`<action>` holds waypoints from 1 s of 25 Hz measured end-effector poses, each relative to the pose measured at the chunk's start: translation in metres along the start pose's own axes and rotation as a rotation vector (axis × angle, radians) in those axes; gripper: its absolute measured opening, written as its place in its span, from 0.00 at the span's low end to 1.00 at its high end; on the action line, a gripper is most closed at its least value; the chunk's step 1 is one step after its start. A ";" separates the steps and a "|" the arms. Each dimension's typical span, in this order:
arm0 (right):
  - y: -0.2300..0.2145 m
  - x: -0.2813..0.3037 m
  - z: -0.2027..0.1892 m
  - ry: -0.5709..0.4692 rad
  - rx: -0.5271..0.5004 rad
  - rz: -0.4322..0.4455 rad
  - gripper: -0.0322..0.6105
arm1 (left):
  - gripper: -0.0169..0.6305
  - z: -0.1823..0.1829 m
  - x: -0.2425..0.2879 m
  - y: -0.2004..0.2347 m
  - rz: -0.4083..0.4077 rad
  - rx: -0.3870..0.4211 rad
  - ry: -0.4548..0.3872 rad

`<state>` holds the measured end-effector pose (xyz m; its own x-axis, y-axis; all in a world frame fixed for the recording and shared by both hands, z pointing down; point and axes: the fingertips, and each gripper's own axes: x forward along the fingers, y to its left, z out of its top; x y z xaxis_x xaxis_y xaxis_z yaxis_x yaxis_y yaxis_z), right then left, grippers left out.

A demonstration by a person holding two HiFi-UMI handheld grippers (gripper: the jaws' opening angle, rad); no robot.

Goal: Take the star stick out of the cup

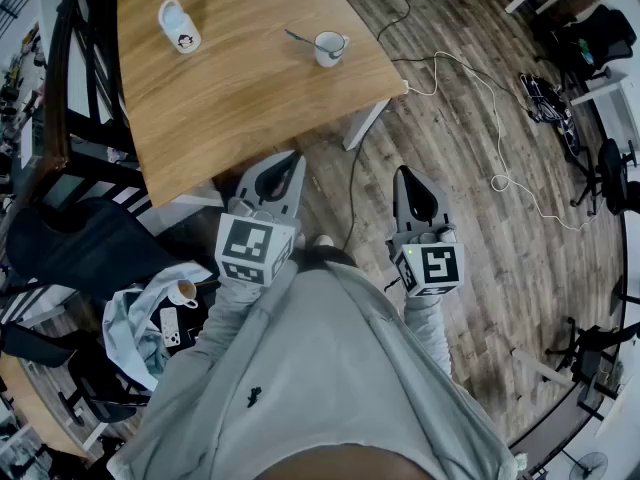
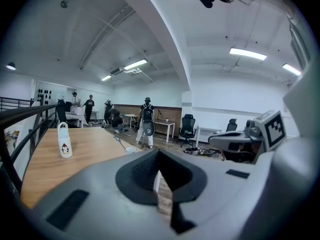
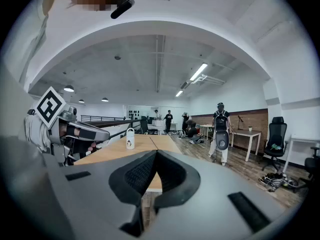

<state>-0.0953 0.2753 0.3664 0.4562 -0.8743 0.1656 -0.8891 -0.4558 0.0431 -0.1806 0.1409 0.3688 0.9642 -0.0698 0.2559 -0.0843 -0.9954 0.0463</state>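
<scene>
A white cup (image 1: pixel 329 47) stands near the right edge of the wooden table (image 1: pixel 240 98), with a thin stick (image 1: pixel 297 37) leaning out of it to the left. Its star end is too small to make out. In the left gripper view the cup (image 2: pixel 131 149) and the stick (image 2: pixel 119 142) show far off, just above my jaws. My left gripper (image 1: pixel 293 156) and right gripper (image 1: pixel 404 172) hang shut and empty over the floor, short of the table's near edge. The jaws of the left gripper (image 2: pixel 159 155) and of the right gripper (image 3: pixel 156 154) are pressed together.
A white bottle with a penguin print (image 1: pixel 179 26) stands at the table's far left; it also shows as the bottle (image 2: pixel 64 140) and the bottle (image 3: pixel 130 139). A white table leg (image 1: pixel 365 123) and a cable (image 1: pixel 490 118) lie ahead. Dark chairs (image 1: pixel 80 238) stand left. Several people (image 2: pixel 146 121) stand far off.
</scene>
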 end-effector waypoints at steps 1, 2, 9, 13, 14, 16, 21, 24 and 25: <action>0.001 -0.001 -0.001 -0.001 -0.002 0.002 0.07 | 0.06 -0.001 -0.001 0.000 0.002 0.001 0.002; 0.001 -0.001 -0.001 -0.003 -0.004 0.003 0.08 | 0.06 -0.002 -0.002 -0.001 0.005 0.003 0.003; -0.002 -0.009 0.004 -0.031 -0.003 0.006 0.08 | 0.06 -0.002 -0.006 -0.006 0.024 0.005 0.002; -0.006 -0.014 0.002 -0.042 0.006 0.011 0.07 | 0.06 0.000 -0.005 -0.011 0.036 0.011 -0.007; -0.007 -0.014 0.002 -0.048 0.006 0.017 0.08 | 0.06 0.001 -0.005 -0.012 0.041 0.013 -0.010; -0.005 -0.013 0.004 -0.069 0.003 0.036 0.08 | 0.06 0.001 -0.007 -0.013 0.053 0.013 -0.014; 0.002 -0.005 0.000 -0.059 -0.013 0.088 0.08 | 0.06 -0.004 -0.008 -0.014 0.075 0.001 -0.003; 0.005 0.006 -0.008 -0.027 -0.006 0.108 0.08 | 0.06 -0.008 -0.004 -0.008 0.086 -0.002 0.007; 0.005 0.010 -0.011 -0.020 -0.003 0.114 0.08 | 0.06 -0.009 -0.002 -0.005 0.090 -0.005 0.009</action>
<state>-0.0953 0.2658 0.3791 0.3530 -0.9235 0.1501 -0.9352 -0.3530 0.0277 -0.1842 0.1466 0.3766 0.9502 -0.1585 0.2684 -0.1719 -0.9847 0.0271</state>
